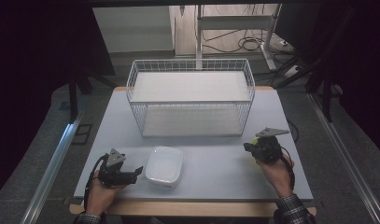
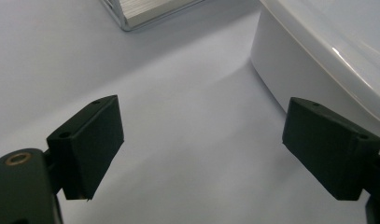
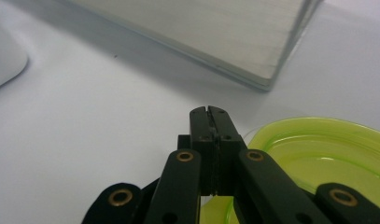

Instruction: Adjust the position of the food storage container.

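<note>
Left gripper (image 2: pixel 201 149) beside white dish (image 2: pixel 318 60) edge

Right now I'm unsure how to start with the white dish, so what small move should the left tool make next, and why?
Probably ease the left tool toward the white square ceramic dish until one jaw passes over its rim. The jaws stand wide open with bare grey table between them, and the dish sits just beside one jaw, ungripped.

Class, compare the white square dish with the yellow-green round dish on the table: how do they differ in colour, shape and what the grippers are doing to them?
The white dish is opaque and square with rounded corners; the green dish is translucent and round. The white dish lies free beside the open left gripper; the green dish has its rim pinched in the shut right gripper. Both rest on the grey table.
</note>
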Tool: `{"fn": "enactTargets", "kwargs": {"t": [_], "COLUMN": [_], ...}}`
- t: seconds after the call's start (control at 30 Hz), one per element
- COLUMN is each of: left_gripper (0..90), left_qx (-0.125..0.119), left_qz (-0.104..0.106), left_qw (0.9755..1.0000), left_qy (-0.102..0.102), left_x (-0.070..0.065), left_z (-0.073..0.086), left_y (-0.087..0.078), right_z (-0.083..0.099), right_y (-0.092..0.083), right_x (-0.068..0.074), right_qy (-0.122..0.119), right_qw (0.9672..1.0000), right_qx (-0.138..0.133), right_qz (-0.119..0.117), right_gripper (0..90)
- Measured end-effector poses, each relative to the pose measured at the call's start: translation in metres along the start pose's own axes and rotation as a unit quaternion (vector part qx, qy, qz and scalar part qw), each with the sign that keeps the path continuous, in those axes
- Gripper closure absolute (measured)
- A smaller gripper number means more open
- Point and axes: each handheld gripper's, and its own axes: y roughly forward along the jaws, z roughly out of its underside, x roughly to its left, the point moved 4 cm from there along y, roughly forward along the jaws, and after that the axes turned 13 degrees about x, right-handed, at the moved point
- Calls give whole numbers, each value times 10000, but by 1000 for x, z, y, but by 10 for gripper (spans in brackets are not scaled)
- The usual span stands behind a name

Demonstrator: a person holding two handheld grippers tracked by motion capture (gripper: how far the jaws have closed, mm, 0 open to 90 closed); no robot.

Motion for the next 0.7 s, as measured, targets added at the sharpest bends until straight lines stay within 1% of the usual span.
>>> {"fn": "enactTargets", "kwargs": {"t": [0.03,0.1,0.13,0.17,0.2,0.23,0.27,0.3,0.33,0.37,0.4,0.43,0.47,0.5,0.53,0.57,0.6,0.67,0.7], "left_gripper": [140,152,202,245,317,317,476,547,547,682,682,729,812,812,865,893,896,897,897], "left_qx": [2,6,12,21,21,14,76,76,125,169,215,245,276,301,323,338,338,376,424], "left_qz": [42,61,90,212,212,329,579,579,658,763,882,937,1022,1133,1246,1245,1245,1313,1377], "left_qw": [10000,10000,9999,9998,9998,9995,9982,9982,9974,9965,9951,9944,9933,9918,9900,9899,9899,9884,9871], "left_qy": [-38,-48,-49,-2,-2,37,168,168,255,312,383,431,473,517,573,596,596,662,695], "left_x": [0,0,-1,-3,-3,-6,-10,-10,-12,-15,-17,-20,-22,-25,-30,-32,-32,-35,-38], "left_z": [0,0,0,0,0,0,0,0,1,1,1,1,1,1,0,-1,-1,-1,-1], "left_y": [-1,-1,-2,-4,-4,-6,-9,-9,-9,-9,-9,-9,-9,-9,-10,-11,-11,-11,-11], "right_z": [1,1,0,1,1,1,3,3,4,5,5,6,7,7,9,10,10,12,14], "right_y": [-1,-1,-2,-3,-3,-3,-3,-3,-3,-4,-4,-5,-7,-7,-9,-10,-10,-11,-12], "right_x": [1,3,7,10,10,12,18,18,20,24,24,26,31,31,35,36,36,39,41], "right_qy": [-8,-37,-123,-157,-157,-192,-225,-225,-251,-293,-293,-322,-350,-350,-378,-404,-404,-417,-445], "right_qw": [10000,10000,9999,9999,9999,9998,9997,9997,9997,9995,9995,9994,9993,9993,9992,9990,9990,9989,9988], "right_qx": [7,3,-25,-29,-29,-35,-26,-26,-23,-27,-27,-36,-71,-71,-95,-103,-103,-98,-97], "right_qz": [32,28,6,-1,-1,-10,-36,-36,-47,-74,-74,-82,-108,-108,-127,-136,-136,-170,-193], "right_gripper": [895,895,893,889,889,884,874,874,871,869,869,869,869,869,870,871,871,876,881]}}
